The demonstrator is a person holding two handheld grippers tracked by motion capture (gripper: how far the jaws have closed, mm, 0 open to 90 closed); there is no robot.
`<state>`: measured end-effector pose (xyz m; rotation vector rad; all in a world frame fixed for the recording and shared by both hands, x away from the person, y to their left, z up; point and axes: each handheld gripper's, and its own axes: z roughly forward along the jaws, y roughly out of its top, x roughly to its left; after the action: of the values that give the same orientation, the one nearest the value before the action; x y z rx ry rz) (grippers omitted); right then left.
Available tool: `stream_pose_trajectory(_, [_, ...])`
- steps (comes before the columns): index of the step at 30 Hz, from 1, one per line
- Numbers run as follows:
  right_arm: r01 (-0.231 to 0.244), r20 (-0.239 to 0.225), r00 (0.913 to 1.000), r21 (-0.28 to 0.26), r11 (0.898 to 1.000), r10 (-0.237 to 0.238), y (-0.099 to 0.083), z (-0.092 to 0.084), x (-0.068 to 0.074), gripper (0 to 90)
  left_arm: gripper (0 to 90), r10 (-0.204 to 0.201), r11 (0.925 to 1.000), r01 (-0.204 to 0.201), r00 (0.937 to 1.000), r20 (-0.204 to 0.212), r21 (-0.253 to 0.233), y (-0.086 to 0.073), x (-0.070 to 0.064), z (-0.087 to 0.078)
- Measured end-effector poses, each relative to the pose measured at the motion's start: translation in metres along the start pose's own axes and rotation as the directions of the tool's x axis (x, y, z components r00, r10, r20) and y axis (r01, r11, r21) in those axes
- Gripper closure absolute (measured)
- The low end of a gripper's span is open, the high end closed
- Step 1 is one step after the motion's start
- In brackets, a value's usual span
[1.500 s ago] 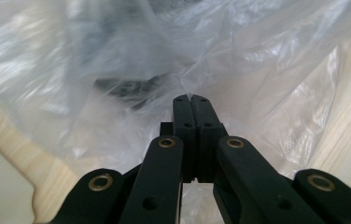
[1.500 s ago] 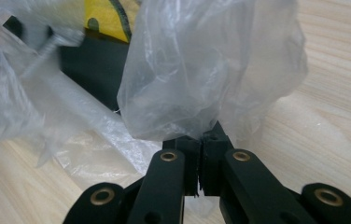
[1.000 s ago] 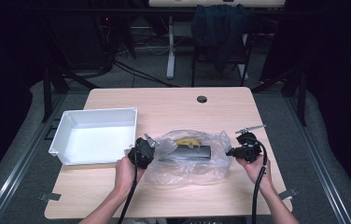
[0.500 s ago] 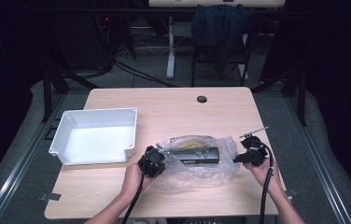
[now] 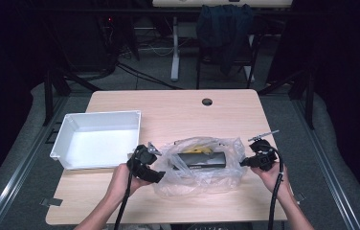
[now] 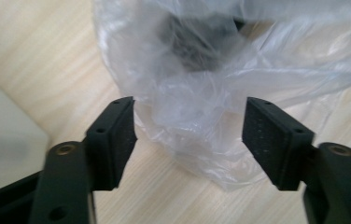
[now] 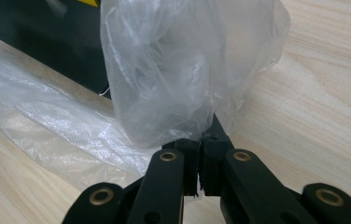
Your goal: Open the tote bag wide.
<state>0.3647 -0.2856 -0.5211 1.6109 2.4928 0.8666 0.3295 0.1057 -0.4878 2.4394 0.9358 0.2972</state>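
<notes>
Release is what marks this moment on the left side: the left gripper (image 6: 190, 140) has just had its jaws opened, and the clear plastic bag (image 5: 202, 165) that was pinched a second ago is now loose between the pads, untouched by either. In the high view that gripper (image 5: 150, 165) has been lifted slightly off the bag's left edge, near the white tray (image 5: 63, 143). The right gripper (image 7: 200, 168) is kept clamped on a gathered fold of the bag's right end — the film bunches up straight from its closed jaws. The bag lies on the wooden table (image 5: 168, 105), between the two hands, with a black box-like object (image 5: 202, 159) and something yellow (image 5: 202, 150) inside it. One end is thus held and the other freed — probably so that the left side can be re-gripped at a better spot, perhaps to open the mouth or draw the contents out.
</notes>
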Motion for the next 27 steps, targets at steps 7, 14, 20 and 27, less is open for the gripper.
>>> stream_pose_trajectory(7, [-0.004, -0.004, 1.0000, -0.009, 1.000, 0.004, 0.001, 0.001, 0.000, 88.3, 20.2, 0.083, 0.9949, -0.083, 0.9966, 0.003, -0.058, 0.011, -0.035, -0.006])
stream_pose_trajectory(14, [-0.001, -0.013, 0.9999, -0.011, 1.000, 0.001, 0.002, 0.002, 0.001, 88.3, 20.7, 0.182, 0.9828, -0.182, 0.9831, 0.014, -0.032, 0.012, -0.067, 0.013])
stream_pose_trajectory(20, [0.001, -0.016, 0.9999, -0.020, 1.000, -0.001, 0.003, 0.001, 0.002, 88.2, 42.3, 0.206, 0.9746, -0.208, 0.9780, -0.032, -0.083, 0.013, -0.071, 0.017])
stream_pose_trajectory(27, [-0.008, -0.023, 0.9997, -0.047, 0.999, 0.007, 0.003, 0.001, 0.002, 88.3, 80.1, 0.245, 0.9676, -0.246, 0.9690, -0.033, -0.056, 0.010, -0.066, 0.027])
